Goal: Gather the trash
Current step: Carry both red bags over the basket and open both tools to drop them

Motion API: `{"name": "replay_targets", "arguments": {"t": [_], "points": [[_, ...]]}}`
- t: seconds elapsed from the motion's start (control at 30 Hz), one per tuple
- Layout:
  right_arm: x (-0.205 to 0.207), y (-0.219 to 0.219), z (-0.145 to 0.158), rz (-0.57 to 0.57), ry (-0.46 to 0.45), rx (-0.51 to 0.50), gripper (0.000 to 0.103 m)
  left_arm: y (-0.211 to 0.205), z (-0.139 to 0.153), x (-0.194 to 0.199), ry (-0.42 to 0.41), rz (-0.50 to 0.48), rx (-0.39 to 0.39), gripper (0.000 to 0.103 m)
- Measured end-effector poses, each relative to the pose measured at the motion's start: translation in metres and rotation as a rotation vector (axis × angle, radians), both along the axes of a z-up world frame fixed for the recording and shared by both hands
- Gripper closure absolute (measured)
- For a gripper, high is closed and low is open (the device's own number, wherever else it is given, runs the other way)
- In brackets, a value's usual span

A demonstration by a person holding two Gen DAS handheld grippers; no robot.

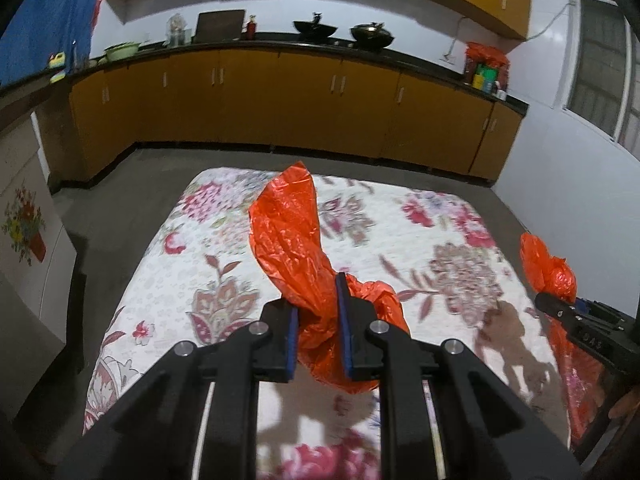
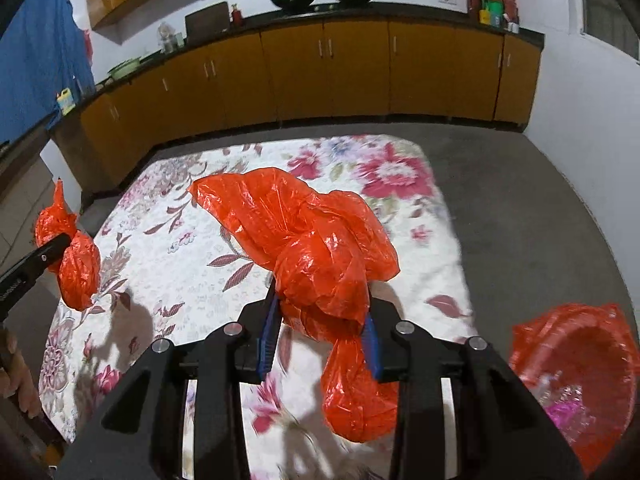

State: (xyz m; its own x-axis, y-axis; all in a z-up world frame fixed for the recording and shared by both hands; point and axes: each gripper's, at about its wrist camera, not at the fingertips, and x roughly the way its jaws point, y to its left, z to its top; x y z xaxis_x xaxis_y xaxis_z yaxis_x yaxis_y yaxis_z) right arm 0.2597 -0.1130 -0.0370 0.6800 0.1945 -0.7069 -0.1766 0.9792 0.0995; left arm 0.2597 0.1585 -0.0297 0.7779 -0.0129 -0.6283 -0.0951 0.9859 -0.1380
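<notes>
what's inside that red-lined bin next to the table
Inside the bin, lined with orange-red plastic, something shiny pink and crinkly clear wrapping lies at the bottom. The right gripper hides its near left part.

Red bin [image 2: 576,380] cut off by the right wrist view's lower right edge; its contents too blurred to identify. Orange plastic bag [image 1: 316,280] partly hidden behind the left gripper [image 1: 317,320]. Floral cloth [image 2: 168,240] pattern smeared near the bottom.
</notes>
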Motion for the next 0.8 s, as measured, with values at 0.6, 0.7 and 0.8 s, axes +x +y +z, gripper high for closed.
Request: {"name": "replay_targets", "arguments": {"t": [0.6,0.7,0.8], "points": [[-0.085,-0.100,0.068,-0.185,-0.126,0.017,0.067,-0.127,0.057,-0.035,-0.064,-0.237,-0.005,0.086],[-0.098,-0.117,0.074,-0.218,-0.136,0.025,0.067,-0.150,0.062,-0.039,-0.067,-0.282,-0.016,0.086],[-0.110,-0.137,0.077,-0.257,-0.144,0.033,0.067,-0.176,0.065,-0.045,-0.069,-0.337,-0.027,0.086]]}}
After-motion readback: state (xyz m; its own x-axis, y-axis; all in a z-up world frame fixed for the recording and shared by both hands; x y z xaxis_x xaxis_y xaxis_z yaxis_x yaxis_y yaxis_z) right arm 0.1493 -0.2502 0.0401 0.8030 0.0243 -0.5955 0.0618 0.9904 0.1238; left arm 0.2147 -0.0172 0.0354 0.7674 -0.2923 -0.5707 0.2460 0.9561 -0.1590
